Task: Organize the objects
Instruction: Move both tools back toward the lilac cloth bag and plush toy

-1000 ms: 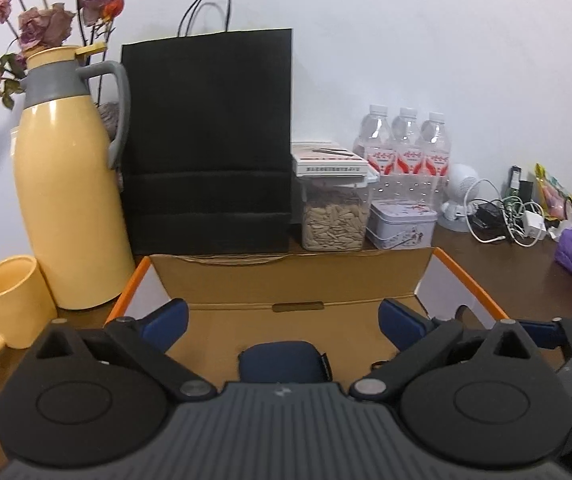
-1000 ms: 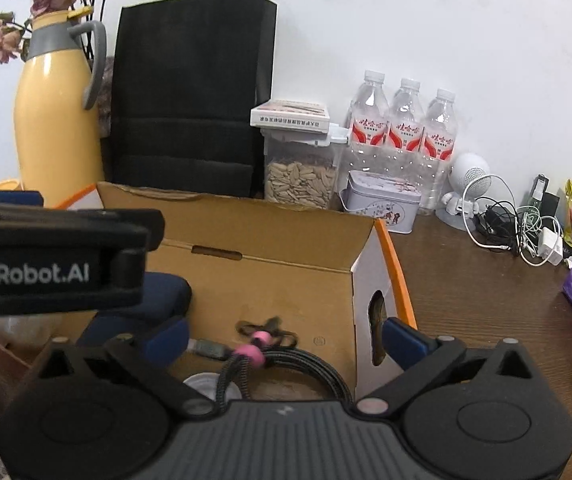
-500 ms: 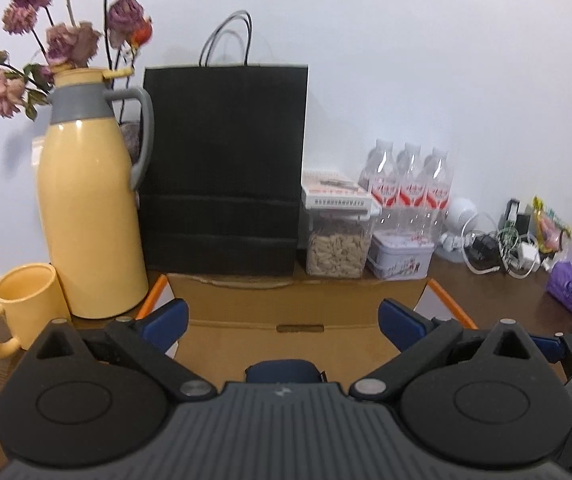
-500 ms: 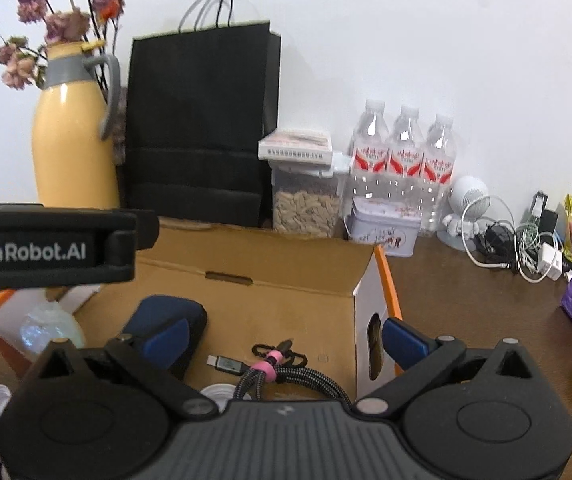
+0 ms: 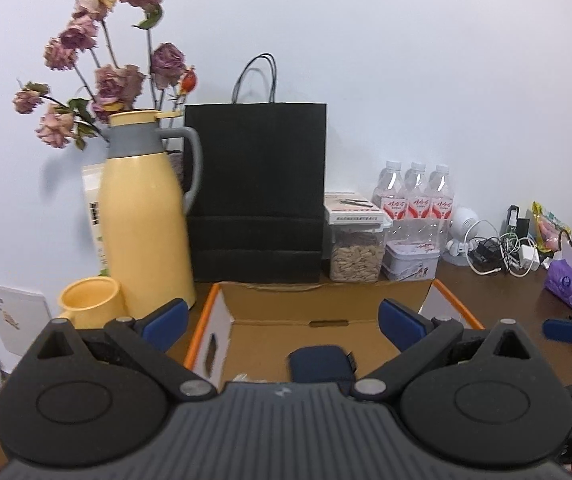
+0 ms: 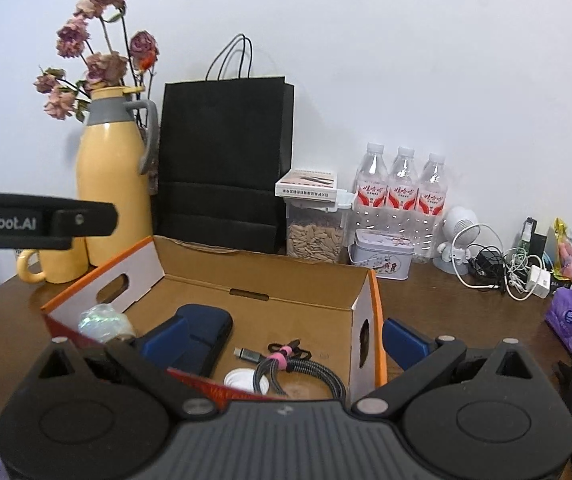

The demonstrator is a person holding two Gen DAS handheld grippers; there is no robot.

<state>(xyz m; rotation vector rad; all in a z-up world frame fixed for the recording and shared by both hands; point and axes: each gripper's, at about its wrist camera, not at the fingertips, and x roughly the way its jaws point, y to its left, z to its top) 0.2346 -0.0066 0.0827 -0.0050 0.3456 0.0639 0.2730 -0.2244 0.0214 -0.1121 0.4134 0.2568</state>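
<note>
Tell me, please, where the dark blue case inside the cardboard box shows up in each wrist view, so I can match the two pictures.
Left wrist: the dark blue case sits low at centre, just above the gripper body, partly hidden by it.
Right wrist: the case lies lower left of centre in the cardboard box, left of the braided cable.
Shared landmark: the black paper bag stands behind the box in both views.

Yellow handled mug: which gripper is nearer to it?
Left. The left gripper hangs just right of the yellow mug; the right gripper is farther right, above the open cardboard box.
</note>
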